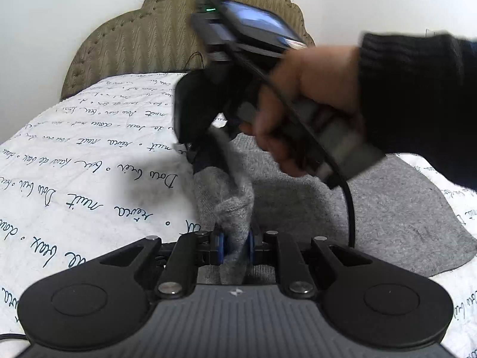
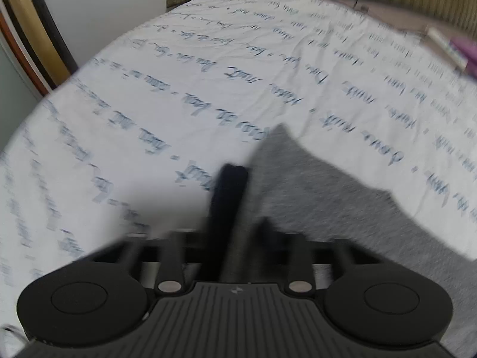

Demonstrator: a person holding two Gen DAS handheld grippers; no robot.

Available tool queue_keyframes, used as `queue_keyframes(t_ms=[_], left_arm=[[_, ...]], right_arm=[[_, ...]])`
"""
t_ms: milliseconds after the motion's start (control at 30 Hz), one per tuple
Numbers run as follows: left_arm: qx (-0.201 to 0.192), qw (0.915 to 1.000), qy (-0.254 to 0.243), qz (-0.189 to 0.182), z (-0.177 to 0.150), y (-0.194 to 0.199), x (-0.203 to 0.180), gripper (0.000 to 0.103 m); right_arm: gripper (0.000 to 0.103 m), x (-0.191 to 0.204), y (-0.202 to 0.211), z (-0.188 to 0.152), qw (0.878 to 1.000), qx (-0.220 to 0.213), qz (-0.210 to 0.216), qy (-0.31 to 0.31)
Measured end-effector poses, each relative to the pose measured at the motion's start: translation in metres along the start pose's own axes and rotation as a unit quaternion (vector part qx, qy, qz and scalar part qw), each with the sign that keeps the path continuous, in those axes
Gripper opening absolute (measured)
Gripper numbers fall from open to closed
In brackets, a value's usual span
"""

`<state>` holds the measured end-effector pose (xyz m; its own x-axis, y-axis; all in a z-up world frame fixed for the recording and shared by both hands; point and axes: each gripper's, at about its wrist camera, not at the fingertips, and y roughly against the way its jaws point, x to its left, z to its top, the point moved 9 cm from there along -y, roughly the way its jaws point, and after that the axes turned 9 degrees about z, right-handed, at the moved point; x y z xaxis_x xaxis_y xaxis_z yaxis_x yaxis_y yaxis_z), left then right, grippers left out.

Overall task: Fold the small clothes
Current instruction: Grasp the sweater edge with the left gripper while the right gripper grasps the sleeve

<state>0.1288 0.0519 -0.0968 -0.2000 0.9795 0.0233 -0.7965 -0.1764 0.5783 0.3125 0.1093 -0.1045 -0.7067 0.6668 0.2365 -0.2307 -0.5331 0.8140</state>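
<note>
Keeping the edge taut, we should carry it level across. Our left gripper (image 1: 235,246) is clamped on the grey knit garment (image 1: 387,208), bunched between blue pads; the right gripper (image 2: 229,208) looks closed on its edge, though blur hides contact. Soft grey cloth lies on the script-printed bedsheet (image 1: 89,149).

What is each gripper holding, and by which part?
Left gripper pinches a bunched edge of the grey garment. Right gripper is shut, apparently on another edge; blur hides it.

The garment (image 1: 372,208) lies on the bed (image 1: 89,149), headboard (image 1: 143,44) behind.
</note>
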Motion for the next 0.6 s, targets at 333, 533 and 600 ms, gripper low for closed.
queue_keyframes(t_ms=[333,533,600], left_arm=[[-0.044,0.9946,-0.053,-0.077,0.035,0.03,-0.072,0.014],[-0.047,0.9815,-0.108,-0.151,0.034,0.043,-0.158,0.014],[-0.031,0.9769,-0.13,-0.166,0.023,0.037,-0.186,0.014]], right_arm=[[0.014,-0.084,0.113,-0.014,0.985,-0.108,0.092,-0.095],[0.014,-0.174,0.184,-0.067,0.968,-0.164,0.088,-0.168],[0.014,-0.203,0.19,-0.095,0.966,-0.161,0.07,-0.189]])
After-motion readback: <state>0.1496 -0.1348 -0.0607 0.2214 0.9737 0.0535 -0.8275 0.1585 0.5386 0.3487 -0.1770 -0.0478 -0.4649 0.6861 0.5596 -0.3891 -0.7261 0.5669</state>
